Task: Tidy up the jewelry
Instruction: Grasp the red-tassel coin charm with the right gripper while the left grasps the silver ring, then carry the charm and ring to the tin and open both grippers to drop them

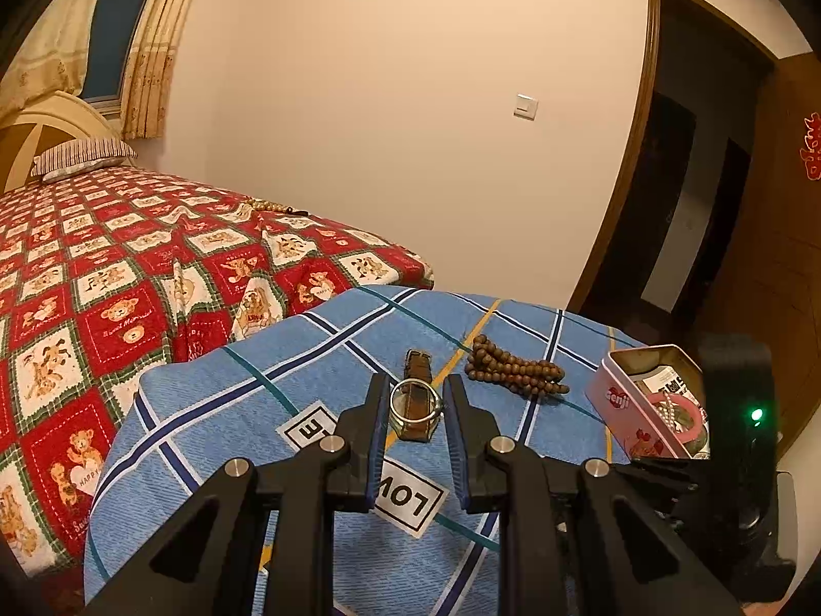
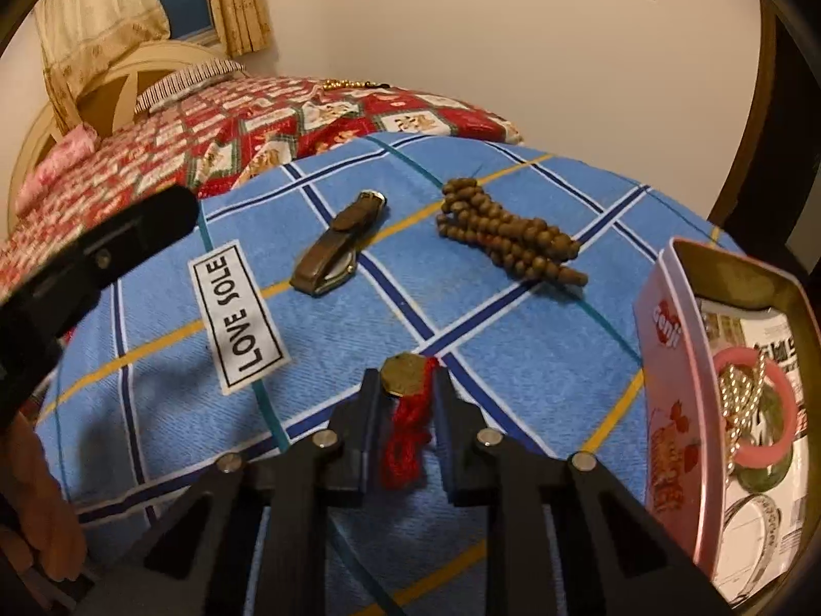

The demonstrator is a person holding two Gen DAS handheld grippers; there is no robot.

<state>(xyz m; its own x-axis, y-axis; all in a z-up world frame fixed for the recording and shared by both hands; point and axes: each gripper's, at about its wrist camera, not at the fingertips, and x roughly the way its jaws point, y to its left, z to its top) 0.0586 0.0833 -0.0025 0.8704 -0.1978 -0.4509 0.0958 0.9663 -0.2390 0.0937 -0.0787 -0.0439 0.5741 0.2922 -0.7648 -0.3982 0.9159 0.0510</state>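
Right claw (image 2: 408, 385) apparently pinches brass pendant (image 2: 405, 372) above blanket (image 2: 513, 339).

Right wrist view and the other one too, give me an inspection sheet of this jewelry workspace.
Surface: blue checked cloth with a LOVE SOLE label.
Job's things: watch and brown beads lie apart on the cloth. The open pink tin holds a pink bangle and other pieces.
Clutter: nothing seen.
Grippers: the right gripper is shut on a coin charm with a red cord. The left gripper has a silver ring showing between its fingertips; I cannot tell if it is held.
Cables: nothing seen.
Surroundings: bed with red quilt and more beads on it, curtain, doorway.
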